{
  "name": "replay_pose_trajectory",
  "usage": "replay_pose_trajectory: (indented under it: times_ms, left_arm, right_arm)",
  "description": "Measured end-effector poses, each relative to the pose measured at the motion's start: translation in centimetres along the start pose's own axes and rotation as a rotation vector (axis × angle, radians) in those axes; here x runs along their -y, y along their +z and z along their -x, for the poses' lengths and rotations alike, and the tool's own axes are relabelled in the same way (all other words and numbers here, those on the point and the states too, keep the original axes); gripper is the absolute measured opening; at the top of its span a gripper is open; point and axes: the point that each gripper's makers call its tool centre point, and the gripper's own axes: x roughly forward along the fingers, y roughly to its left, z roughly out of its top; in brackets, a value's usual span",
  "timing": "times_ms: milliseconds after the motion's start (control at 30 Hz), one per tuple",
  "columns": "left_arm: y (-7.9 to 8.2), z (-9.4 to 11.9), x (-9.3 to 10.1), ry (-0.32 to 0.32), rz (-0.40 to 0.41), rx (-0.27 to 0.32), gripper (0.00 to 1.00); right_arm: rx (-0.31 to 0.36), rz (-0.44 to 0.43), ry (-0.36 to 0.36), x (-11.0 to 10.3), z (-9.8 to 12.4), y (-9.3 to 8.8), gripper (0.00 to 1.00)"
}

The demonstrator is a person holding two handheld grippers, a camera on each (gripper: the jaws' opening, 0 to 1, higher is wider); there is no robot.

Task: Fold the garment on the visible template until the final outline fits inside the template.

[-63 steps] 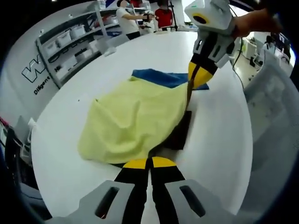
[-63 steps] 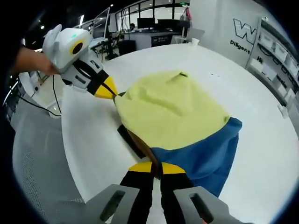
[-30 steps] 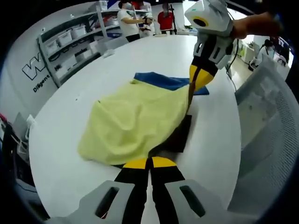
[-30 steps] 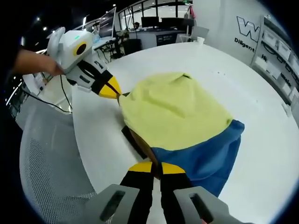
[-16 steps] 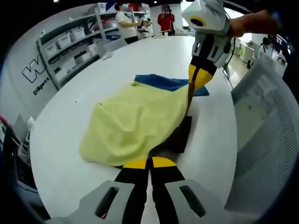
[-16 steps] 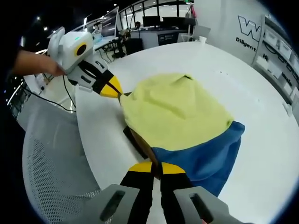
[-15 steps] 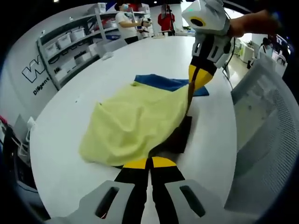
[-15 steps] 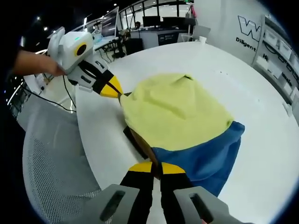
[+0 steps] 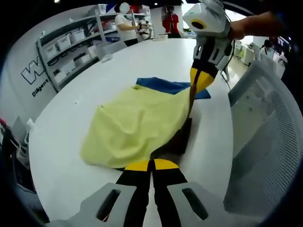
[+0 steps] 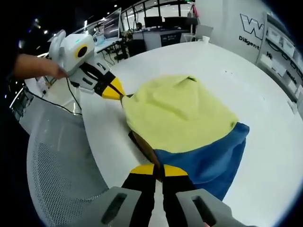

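A garment with a yellow part [image 9: 135, 125] and a blue part [image 9: 163, 85] lies on a round white table [image 9: 71, 156], over a dark flat template [image 9: 182, 142]. My left gripper [image 9: 151, 163] is shut on the garment's near edge. My right gripper [image 9: 192, 94] comes in from the top, shut on the same edge farther along. In the right gripper view, the right gripper [image 10: 158, 168] pinches the edge where the yellow part [image 10: 177, 113] meets the blue part [image 10: 208, 158]. There the left gripper [image 10: 121, 96] grips the far corner, and a strip of the template [image 10: 137, 141] shows below the lifted edge.
A grey mesh chair [image 9: 262, 142] stands close against the table's edge, seen also as the mesh chair [image 10: 61, 175]. Shelves with bins [image 9: 71, 42] line the wall. People stand by a far bench [image 9: 128, 23]. Desks with monitors [image 10: 156, 23] lie beyond the table.
Both views have drifted a little and the chair takes up more of each. Both grippers keep their hold on the garment's edge; the garment lies much as before.
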Motion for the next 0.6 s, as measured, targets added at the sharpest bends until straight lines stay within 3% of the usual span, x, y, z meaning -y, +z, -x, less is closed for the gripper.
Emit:
replay_pose_trajectory:
  times_ms: [600]
  left_arm:
    - [-0.2,1.3,1.5,-0.027,0.036,0.010,0.00]
  right_arm:
    - [0.024,-0.064,0.041,-1.9,0.9,-0.3,0.00]
